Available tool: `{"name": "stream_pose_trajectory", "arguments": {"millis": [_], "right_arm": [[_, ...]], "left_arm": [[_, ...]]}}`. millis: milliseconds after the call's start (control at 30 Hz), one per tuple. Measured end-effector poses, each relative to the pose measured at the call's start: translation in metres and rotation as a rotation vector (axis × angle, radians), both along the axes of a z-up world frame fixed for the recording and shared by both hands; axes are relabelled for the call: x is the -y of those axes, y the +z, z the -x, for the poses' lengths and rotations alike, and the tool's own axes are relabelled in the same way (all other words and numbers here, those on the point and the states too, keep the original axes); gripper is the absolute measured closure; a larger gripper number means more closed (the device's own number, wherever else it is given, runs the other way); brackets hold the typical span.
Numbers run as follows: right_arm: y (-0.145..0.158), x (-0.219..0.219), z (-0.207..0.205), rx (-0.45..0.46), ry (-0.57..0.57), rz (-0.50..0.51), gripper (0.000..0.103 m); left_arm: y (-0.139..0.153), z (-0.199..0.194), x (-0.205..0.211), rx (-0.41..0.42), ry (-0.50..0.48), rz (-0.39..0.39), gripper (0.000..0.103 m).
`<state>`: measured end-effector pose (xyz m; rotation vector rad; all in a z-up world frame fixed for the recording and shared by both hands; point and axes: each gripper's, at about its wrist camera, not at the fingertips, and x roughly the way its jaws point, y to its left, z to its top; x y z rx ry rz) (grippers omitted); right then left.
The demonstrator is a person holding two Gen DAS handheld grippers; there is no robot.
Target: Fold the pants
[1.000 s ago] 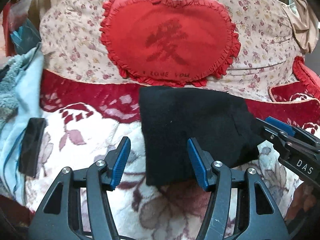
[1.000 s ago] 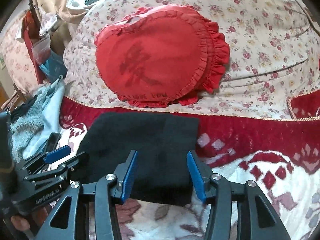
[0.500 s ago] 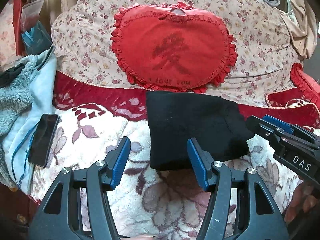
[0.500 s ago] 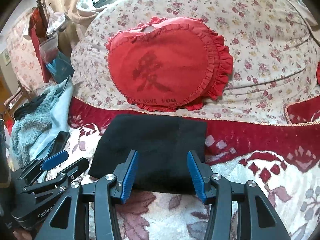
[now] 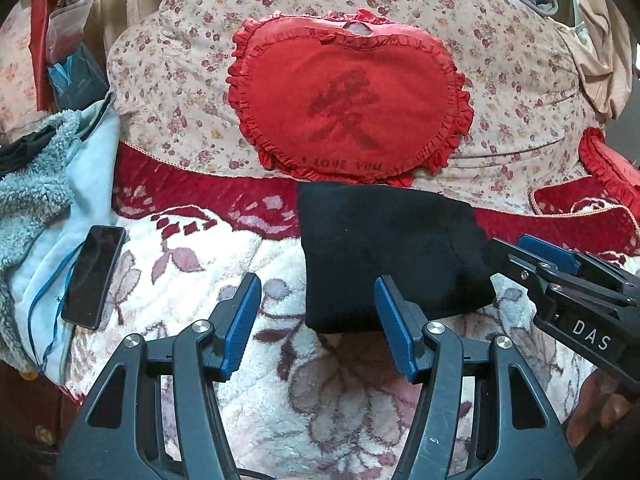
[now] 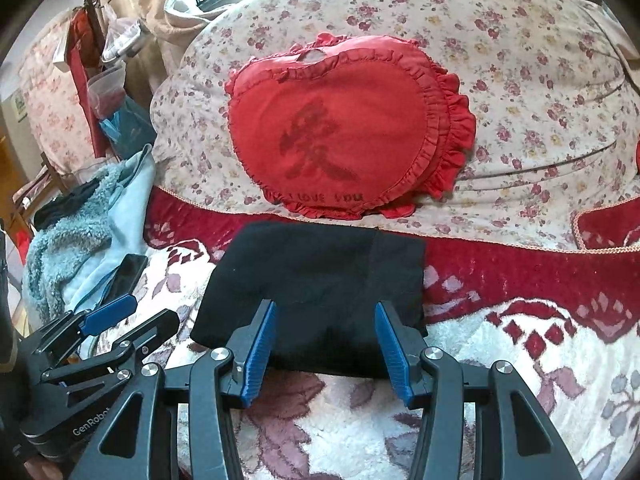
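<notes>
The black pants [image 5: 384,252] lie folded into a compact rectangle on the floral blanket, just below a red heart pillow; they also show in the right wrist view [image 6: 316,280]. My left gripper [image 5: 318,322] is open and empty, hovering just short of the pants' near left corner. My right gripper [image 6: 325,346] is open and empty, above the pants' near edge. Each gripper shows in the other's view, the right one [image 5: 560,276] at the pants' right side, the left one [image 6: 116,324] at their left.
A red heart pillow [image 5: 348,108] rests on a flowered quilt [image 5: 520,60] behind the pants. A black phone [image 5: 94,276] lies on a light blue fleece garment [image 5: 36,200] at the left. The white and red floral blanket [image 5: 340,400] covers the bed.
Both grippers have pulled back and up from the folded pants, so more of the bed shows. The pants stay in place, folded.
</notes>
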<state>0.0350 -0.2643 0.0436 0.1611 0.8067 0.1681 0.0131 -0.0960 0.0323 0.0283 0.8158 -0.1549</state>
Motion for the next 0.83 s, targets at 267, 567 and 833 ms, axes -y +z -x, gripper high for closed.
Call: {"name": "stream_pose_trajectory", "arguments": {"millis": [267,567,833], "right_arm": [[-0.001,-0.001,0.001,-0.003,-0.001,-0.003,0.054],[-0.006,-0.001,0.001,-0.014,-0.002,-0.009,0.054],[-0.017,0.010,0.001,-0.026,-0.020,-0.011,0.054]], "left_arm": [[0.001,0.003,0.002,-0.001,-0.003,-0.001,0.044],[-0.001,0.003,0.005,-0.004,-0.011,0.004,0.044],[-0.003,0.004,0.003,0.030,-0.011,0.026,0.044]]}}
